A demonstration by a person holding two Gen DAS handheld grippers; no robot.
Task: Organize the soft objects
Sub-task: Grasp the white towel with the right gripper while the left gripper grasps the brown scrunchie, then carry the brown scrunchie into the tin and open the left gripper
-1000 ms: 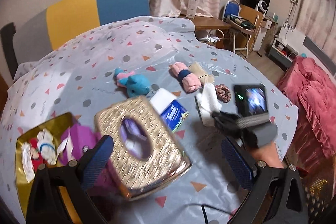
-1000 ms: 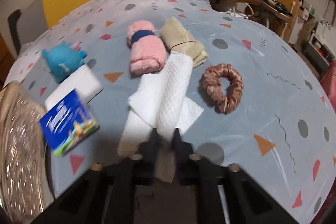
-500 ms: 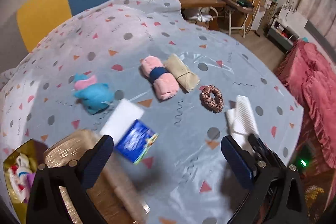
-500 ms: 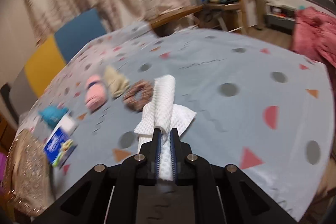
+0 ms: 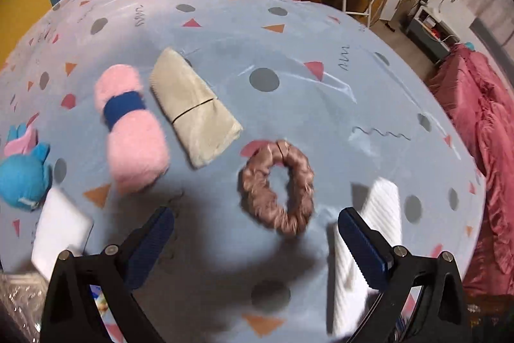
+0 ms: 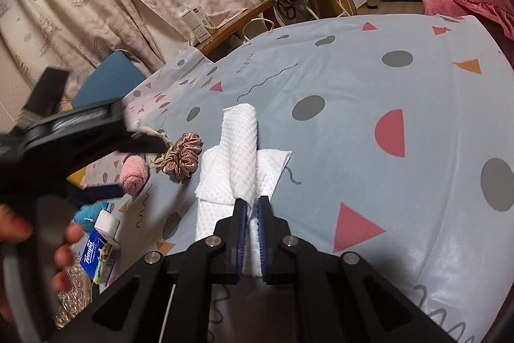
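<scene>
My right gripper [image 6: 251, 204] is shut on a white waffle cloth [image 6: 239, 150] and holds it over the patterned tablecloth [image 6: 369, 85]. The cloth also shows in the left wrist view [image 5: 379, 214], at the lower right. My left gripper [image 5: 253, 227] is open and empty, just above a brown satin scrunchie [image 5: 278, 185]. Beyond it lie a beige folded cloth [image 5: 192, 108], a pink rolled towel with a blue band [image 5: 131, 127] and a blue plush toy [image 5: 22, 176]. In the right wrist view the scrunchie [image 6: 181, 155] sits left of the white cloth.
A white and blue tissue pack [image 6: 101, 249] lies at the left, also in the left wrist view [image 5: 59, 230]. A gold woven tissue box corner [image 5: 16, 304] is at the lower left. A red blanket [image 5: 482, 124] lies beyond the table's right edge. Chairs and a desk stand behind.
My left gripper has swung right and forward from the gold tissue box to above the scrunchie. My right gripper has lifted the white cloth and carried it right, away from the other items.
</scene>
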